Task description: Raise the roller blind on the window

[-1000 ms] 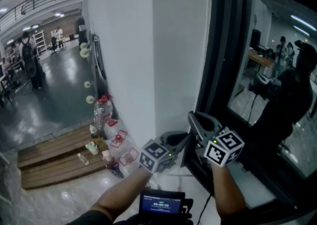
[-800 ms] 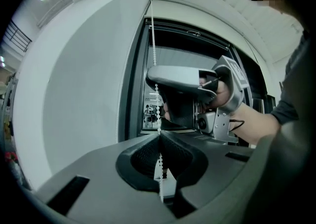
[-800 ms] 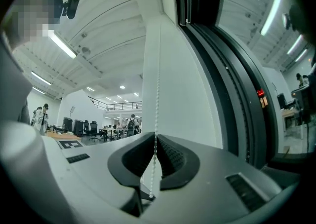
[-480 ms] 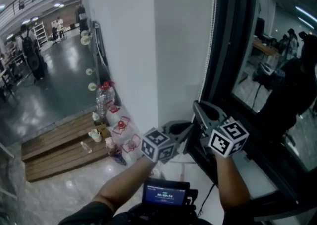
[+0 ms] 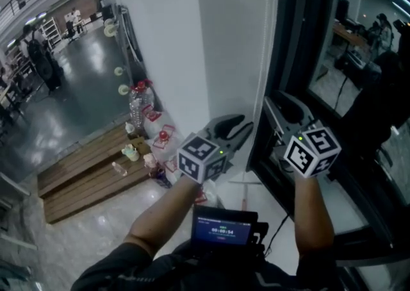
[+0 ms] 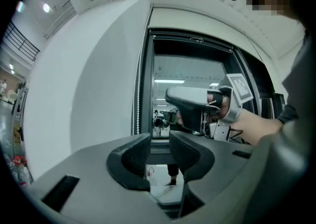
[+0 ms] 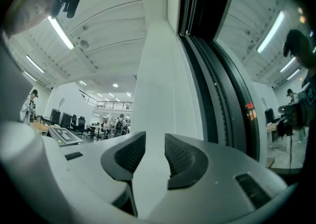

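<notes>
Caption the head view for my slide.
Jaws just opened and empty, left gripper and right gripper face the bead chain by the window frame.

A low wooden platform (image 5: 90, 184) lies on the glossy floor (image 5: 77, 123), with a water bottle (image 5: 136, 111) and small containers (image 5: 131, 153) clustered at its wall end.

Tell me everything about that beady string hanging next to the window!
The bead chain is a thin string of tiny pale beads, probably plastic. It hangs straight down where the white wall meets the dark window frame. The left gripper view shows two strands side by side. Nothing grips it: the left tool and right tool have just been opening, with nothing between their jaws. Its lower end is out of sight.
</notes>
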### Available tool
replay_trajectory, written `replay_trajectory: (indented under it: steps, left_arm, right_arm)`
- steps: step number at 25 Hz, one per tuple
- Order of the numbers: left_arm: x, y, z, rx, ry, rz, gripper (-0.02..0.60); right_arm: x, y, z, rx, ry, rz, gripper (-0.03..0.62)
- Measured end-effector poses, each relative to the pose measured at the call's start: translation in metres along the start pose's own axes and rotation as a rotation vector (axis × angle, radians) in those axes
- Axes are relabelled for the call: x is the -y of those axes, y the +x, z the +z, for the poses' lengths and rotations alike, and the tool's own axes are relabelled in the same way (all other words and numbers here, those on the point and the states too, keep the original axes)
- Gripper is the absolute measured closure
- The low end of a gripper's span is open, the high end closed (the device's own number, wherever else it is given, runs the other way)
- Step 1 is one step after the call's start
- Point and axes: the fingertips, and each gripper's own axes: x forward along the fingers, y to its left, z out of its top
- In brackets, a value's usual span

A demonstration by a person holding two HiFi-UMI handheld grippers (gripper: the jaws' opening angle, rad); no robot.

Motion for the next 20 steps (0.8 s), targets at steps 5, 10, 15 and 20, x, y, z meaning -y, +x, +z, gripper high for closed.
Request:
replay_trajectory:
  steps: [5, 10, 15, 20]
  left_arm:
    - [-0.005, -0.016, 0.008, 0.026, -0.005, 0.04, 0.52]
    - [-0.007, -0.035, 0.013, 0.051, -0.016, 0.069, 0.584]
    - [-0.001, -0.05, 0.016, 0.05, -0.02, 0.053, 0.586]
    - [0.002, -0.065, 0.009, 0.021, -0.032, 0.044, 0.586]
  right_arm:
    - [-0.004, -0.016, 0.004, 0.017, 0.01, 0.028, 0.456]
    - [-0.012, -0.032, -0.002, 0.008, 0.008, 0.022, 0.475]
    - [-0.018, -0.045, -0.016, 0.014, 0.046, 0.012, 0.555]
    - [-0.022, -0.057, -0.026, 0.0, 0.06, -0.001, 0.569]
